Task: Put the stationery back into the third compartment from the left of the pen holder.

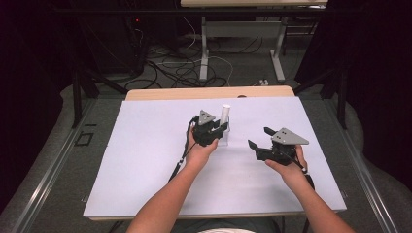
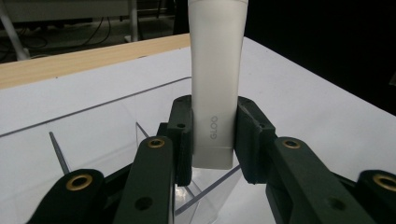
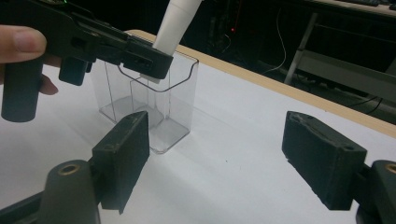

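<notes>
My left gripper [image 2: 214, 140] is shut on a white tube [image 2: 215, 84] marked GLOO, with a pad pressed on each side near its lower end. The tube [image 1: 225, 112] stands nearly upright, tilted a little, over a clear plastic container [image 1: 224, 139] with inner dividers. In the right gripper view the tube [image 3: 180, 18] has its lower end at the rim of the container [image 3: 163, 107], and the left gripper [image 3: 116, 49] grips it there. My right gripper [image 3: 223, 158] is open with nothing between its pads. It hovers to the right of the container, jaws [image 1: 259, 137] pointing towards it.
A white sheet [image 1: 145, 160] covers the table, and a wooden edge [image 1: 170, 93] shows at the far side. Beyond it, cables [image 1: 175, 70] lie on the floor by another table's legs [image 1: 204, 53]. Dark frame bars flank the table.
</notes>
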Action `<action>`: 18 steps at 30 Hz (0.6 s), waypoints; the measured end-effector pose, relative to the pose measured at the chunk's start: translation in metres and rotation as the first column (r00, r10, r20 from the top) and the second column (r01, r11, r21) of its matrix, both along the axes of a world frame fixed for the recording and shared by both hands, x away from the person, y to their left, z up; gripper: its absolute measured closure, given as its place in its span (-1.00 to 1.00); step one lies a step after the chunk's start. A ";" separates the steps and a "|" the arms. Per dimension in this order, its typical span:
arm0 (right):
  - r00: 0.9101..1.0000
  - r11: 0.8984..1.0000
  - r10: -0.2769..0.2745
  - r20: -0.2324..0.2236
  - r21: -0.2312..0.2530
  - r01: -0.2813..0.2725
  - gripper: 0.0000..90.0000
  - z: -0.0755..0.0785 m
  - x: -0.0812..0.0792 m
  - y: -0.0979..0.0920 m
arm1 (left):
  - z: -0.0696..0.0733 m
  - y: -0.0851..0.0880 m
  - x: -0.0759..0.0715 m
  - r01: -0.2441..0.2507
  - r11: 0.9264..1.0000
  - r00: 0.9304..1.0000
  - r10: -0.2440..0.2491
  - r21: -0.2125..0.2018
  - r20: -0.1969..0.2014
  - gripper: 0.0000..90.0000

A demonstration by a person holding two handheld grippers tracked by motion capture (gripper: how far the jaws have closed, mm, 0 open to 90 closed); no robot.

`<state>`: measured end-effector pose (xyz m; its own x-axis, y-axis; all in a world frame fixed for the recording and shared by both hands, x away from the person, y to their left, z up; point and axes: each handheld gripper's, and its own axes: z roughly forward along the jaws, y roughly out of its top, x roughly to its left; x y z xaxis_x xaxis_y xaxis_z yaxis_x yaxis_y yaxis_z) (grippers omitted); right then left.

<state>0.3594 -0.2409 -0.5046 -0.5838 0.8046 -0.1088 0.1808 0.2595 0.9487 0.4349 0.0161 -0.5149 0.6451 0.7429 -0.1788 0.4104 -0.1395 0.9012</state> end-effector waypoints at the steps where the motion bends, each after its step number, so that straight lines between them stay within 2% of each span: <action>1: 1.000 1.000 -0.001 -0.001 0.001 0.001 -0.50 0.000 0.000 0.000 | -0.001 0.000 0.000 -0.002 1.000 1.000 0.002 0.005 0.002 0.56; 4: 1.000 1.000 -0.008 -0.007 0.006 0.008 -0.50 0.000 -0.001 0.000 | -0.003 -0.001 0.001 -0.001 1.000 1.000 0.002 0.010 -0.006 0.56; 12: 1.000 1.000 -0.002 -0.011 0.005 0.002 -0.50 -0.001 -0.001 0.001 | -0.004 -0.001 0.003 -0.013 1.000 1.000 0.013 0.016 0.006 0.56; 16: 1.000 1.000 0.003 -0.010 0.013 -0.002 -0.50 0.000 -0.001 0.002 | -0.004 -0.002 0.004 -0.023 1.000 1.000 0.023 0.021 -0.012 0.56; 18: 1.000 1.000 0.002 -0.006 0.016 -0.002 -0.50 0.000 -0.001 0.002 | -0.004 -0.003 0.005 -0.022 0.999 1.000 0.022 0.032 -0.001 0.56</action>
<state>0.3586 -0.2391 -0.5048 -0.5858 0.8051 -0.0927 0.1857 0.2447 0.9516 0.4395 0.0131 -0.5188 0.6283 0.7622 -0.1559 0.4150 -0.1590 0.8958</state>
